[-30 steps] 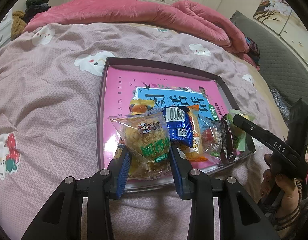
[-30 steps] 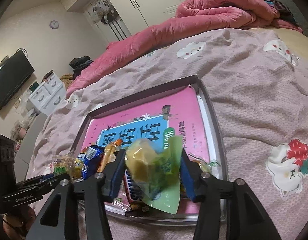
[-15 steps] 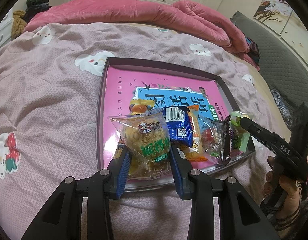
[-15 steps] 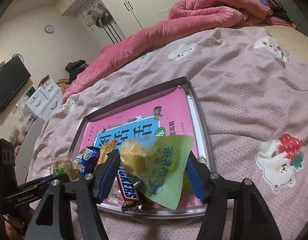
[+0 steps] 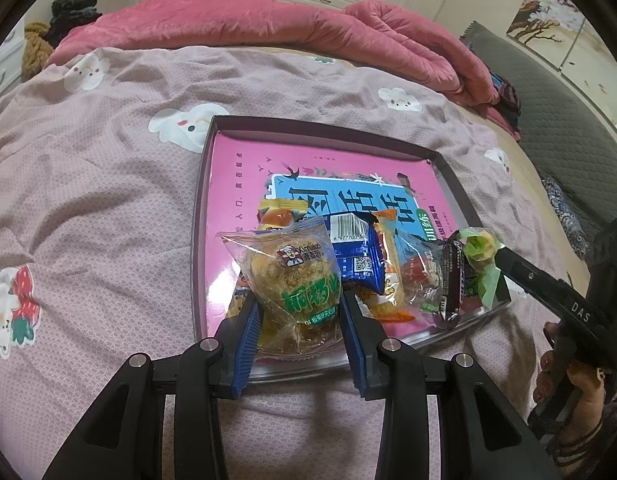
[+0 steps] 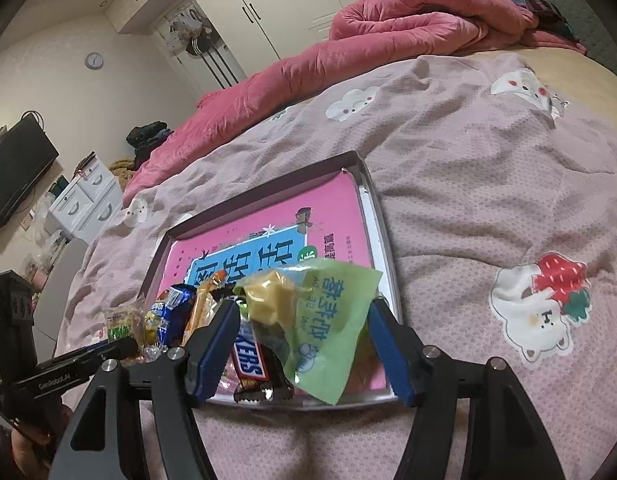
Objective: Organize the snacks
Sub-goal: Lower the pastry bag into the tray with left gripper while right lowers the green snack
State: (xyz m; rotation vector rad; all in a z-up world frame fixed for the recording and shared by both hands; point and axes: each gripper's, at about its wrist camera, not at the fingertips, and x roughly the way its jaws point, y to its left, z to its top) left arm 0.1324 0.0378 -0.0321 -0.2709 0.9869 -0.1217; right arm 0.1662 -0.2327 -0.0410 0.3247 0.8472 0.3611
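A dark-rimmed tray [image 5: 200,208] lined with a pink printed sheet lies on the bed. Along its near edge runs a row of snacks: a blue packet [image 5: 354,256], an orange packet [image 5: 388,264] and a Snickers bar [image 6: 248,360]. My left gripper [image 5: 300,312] is shut on a clear-wrapped pastry with a green label [image 5: 296,276], held upright at the row's left end. My right gripper [image 6: 304,336] stands open around a green-wrapped yellow cake [image 6: 320,312], which leans on the Snickers bar with the pads [image 6: 224,332] off it. That green cake [image 5: 480,248] closes the row's right end.
A rumpled pink quilt [image 5: 268,24] lies across the far side of the bed, whose pink sheet [image 6: 488,184] has cartoon prints. A person's hand [image 5: 564,384] holds the right gripper's handle. A white dresser [image 6: 88,204] and a wall TV [image 6: 16,176] stand off to the left.
My right gripper's jaws have spread and let go of the green cake, which has slumped onto the Snickers bar. The gripper has drawn back slightly. My left gripper and its pastry have not moved.
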